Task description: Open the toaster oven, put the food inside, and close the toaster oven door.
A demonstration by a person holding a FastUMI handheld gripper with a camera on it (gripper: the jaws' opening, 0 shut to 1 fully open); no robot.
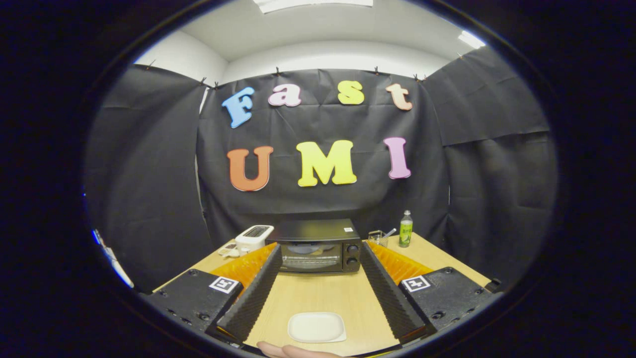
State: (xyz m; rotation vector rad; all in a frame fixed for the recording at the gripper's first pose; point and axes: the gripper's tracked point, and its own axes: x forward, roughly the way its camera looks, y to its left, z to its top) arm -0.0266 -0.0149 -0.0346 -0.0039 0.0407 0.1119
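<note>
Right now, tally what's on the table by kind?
Toaster oven, door closed: 1
White toaster: 1
Green bottle: 1
White plate, empty, between the open claw fingers: 1
Small clear container: 1
Total: 5

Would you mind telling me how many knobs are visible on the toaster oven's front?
2 knobs, stacked on the right of the toaster oven front: upper knob, lower knob. More may be too small to see. The gripper is open, its jaws framing the oven.
</note>
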